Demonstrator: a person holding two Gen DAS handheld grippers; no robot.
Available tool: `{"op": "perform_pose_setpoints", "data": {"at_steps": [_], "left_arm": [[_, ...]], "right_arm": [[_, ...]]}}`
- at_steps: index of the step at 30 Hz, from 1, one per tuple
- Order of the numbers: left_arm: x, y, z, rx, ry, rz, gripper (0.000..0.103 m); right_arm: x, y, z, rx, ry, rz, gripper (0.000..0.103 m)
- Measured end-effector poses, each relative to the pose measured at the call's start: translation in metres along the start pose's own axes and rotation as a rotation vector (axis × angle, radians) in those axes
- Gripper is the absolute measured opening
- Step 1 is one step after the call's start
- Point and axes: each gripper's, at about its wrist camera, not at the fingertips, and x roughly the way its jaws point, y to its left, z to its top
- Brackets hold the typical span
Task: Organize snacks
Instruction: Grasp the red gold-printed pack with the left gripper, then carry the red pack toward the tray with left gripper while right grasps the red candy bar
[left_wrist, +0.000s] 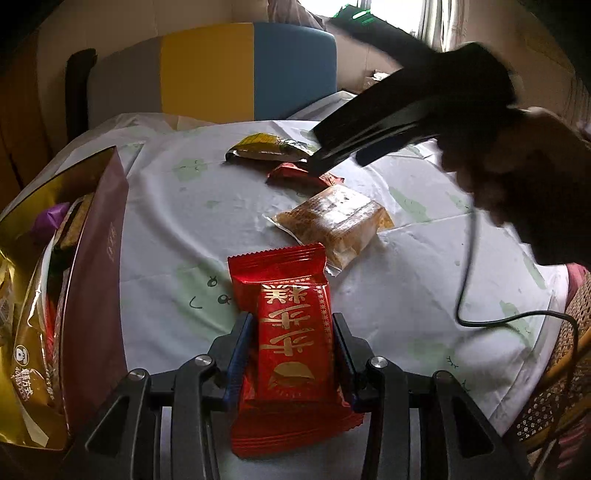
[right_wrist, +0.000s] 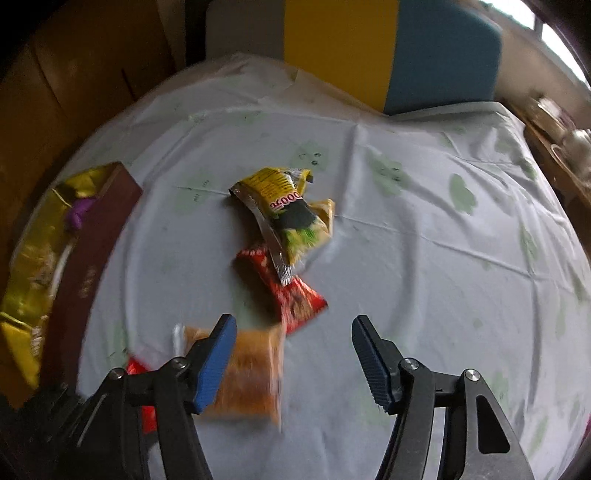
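My left gripper (left_wrist: 293, 325) is shut on a red snack packet (left_wrist: 291, 332) with gold characters, held just above the table. A dark red box (left_wrist: 96, 280) lined in gold and holding several snacks stands at the left; it also shows in the right wrist view (right_wrist: 92, 266). On the cloth lie an orange clear-wrapped cake (left_wrist: 332, 221), a small red packet (left_wrist: 295, 177) and a yellow packet (left_wrist: 266, 147). My right gripper (right_wrist: 293, 325) is open above the small red packet (right_wrist: 291, 295), with the yellow packet (right_wrist: 291, 206) beyond and the orange cake (right_wrist: 247, 380) under its left finger.
The round table (right_wrist: 424, 240) wears a pale cloth with green prints. A grey, yellow and blue chair back (left_wrist: 221, 70) stands behind it. A black cable (left_wrist: 480, 317) hangs from the right hand. A wicker chair (left_wrist: 557, 376) is at the right edge.
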Motion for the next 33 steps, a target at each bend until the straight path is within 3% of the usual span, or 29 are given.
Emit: {"op": "perform_pose_setpoints", "data": {"at_steps": [4, 5, 6, 9, 18, 21, 24, 28, 30, 33], "left_arm": [[0.0, 0.001, -0.001, -0.003, -0.007, -0.006, 0.043], [0.0, 0.002, -0.001, -0.004, -0.008, -0.006, 0.043], [0.0, 0.002, -0.001, -0.005, -0.009, -0.008, 0.043], [-0.001, 0.003, -0.001, -0.01, -0.012, -0.009, 0.043], [-0.002, 0.004, -0.001, -0.023, -0.013, -0.009, 0.044], [-0.002, 0.004, -0.001, -0.026, -0.015, -0.007, 0.044], [-0.003, 0.003, -0.002, -0.025, -0.015, -0.003, 0.044], [-0.002, 0.002, -0.002, -0.023, -0.014, 0.004, 0.044], [-0.002, 0.001, -0.002, -0.022, -0.012, 0.008, 0.044], [-0.002, -0.001, -0.001, -0.019, -0.012, 0.014, 0.044]], "right_arm": [[0.034, 0.011, 0.016, -0.053, 0.057, -0.034, 0.066], [0.039, 0.013, 0.016, -0.064, 0.066, -0.033, 0.06], [0.044, 0.015, 0.017, -0.076, 0.08, -0.041, 0.039], [0.039, 0.017, 0.019, -0.068, 0.058, -0.025, 0.027], [-0.029, 0.0, -0.01, -0.076, -0.021, -0.017, 0.024], [-0.034, -0.017, -0.035, -0.067, 0.028, -0.067, 0.024], [-0.028, -0.033, -0.057, -0.043, 0.103, -0.062, 0.024], [-0.022, -0.046, -0.077, 0.005, 0.184, -0.007, 0.03], [-0.026, -0.052, -0.075, 0.043, 0.168, 0.015, 0.063], [-0.033, -0.056, -0.067, 0.077, 0.113, 0.055, 0.07]]}}
